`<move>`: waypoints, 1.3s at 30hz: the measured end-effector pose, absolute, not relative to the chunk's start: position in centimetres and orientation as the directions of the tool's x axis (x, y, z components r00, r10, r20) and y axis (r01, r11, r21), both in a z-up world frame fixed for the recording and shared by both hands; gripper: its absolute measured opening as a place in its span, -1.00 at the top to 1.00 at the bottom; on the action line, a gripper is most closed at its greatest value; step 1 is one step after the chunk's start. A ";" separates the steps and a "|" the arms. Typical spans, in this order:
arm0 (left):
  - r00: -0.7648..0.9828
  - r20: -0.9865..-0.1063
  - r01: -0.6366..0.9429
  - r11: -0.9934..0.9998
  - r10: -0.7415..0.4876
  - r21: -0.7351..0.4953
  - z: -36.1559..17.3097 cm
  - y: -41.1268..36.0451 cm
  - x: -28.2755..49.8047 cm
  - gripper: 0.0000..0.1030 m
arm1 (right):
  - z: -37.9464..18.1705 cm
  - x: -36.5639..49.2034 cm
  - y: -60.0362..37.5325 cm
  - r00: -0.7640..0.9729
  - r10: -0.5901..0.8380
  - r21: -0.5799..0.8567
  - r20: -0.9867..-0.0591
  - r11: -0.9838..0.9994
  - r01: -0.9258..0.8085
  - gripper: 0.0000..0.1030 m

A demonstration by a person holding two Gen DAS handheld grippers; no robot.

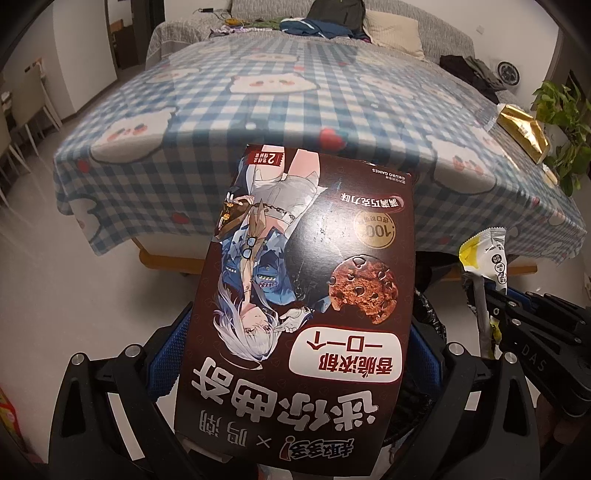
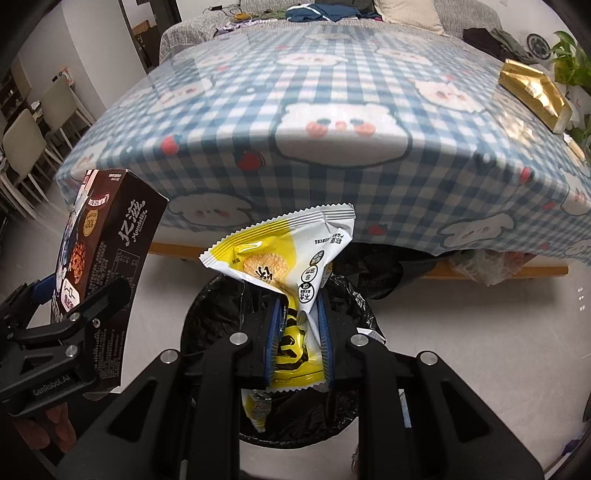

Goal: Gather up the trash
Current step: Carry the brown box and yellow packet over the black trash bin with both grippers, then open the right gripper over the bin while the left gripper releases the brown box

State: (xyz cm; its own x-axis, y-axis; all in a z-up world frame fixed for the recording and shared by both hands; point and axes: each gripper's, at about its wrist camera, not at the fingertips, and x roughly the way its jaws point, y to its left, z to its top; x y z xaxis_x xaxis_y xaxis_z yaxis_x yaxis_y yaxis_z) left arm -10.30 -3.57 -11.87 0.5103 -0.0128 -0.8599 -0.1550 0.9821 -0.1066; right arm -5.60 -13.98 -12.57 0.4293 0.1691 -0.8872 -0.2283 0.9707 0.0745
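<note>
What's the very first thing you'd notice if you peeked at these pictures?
The dark brown cardboard cookie box with a cartoon girl on it fills the left wrist view, clamped in the left gripper. Beside it, the right gripper pinches a crinkly yellow-and-white snack wrapper above a bin lined with a black plastic bag. Behind them spreads a blue-and-white checked tablecloth with a shiny gold packet near its right edge.

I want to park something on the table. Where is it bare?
Nearly the whole checked tablecloth is bare, from the near edge to the sofa. Only the right edge is taken: the gold packet, with the plant behind.
</note>
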 end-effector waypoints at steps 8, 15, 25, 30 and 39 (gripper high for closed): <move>0.472 -0.881 -0.159 0.980 -0.028 -0.117 -16.7 -3.4 -9.5 -0.86 | -16.9 -5.0 -13.5 0.385 0.141 0.052 -0.912 0.971 -0.234 0.62; 0.433 -0.901 -0.164 0.982 -0.017 -0.097 -19.8 -3.2 -9.2 -0.86 | -19.8 -4.4 -12.4 0.352 0.123 0.035 -0.928 0.969 -0.246 0.57; 0.448 -0.894 -0.183 0.978 -0.008 -0.101 -19.0 -3.0 -9.2 -0.86 | -20.6 -4.2 -11.2 0.362 0.148 0.045 -0.921 0.959 -0.278 -0.05; 0.454 -0.891 -0.174 0.980 -0.006 -0.095 -18.7 -3.0 -9.3 -0.86 | -19.9 -4.6 -11.7 0.382 0.152 0.043 -0.911 0.960 -0.278 -0.35; 0.445 -0.895 -0.146 0.985 -0.022 -0.097 -19.3 -2.9 -9.4 -0.86 | -18.1 -5.0 -15.8 0.447 0.115 0.024 -0.887 0.979 -0.204 -0.80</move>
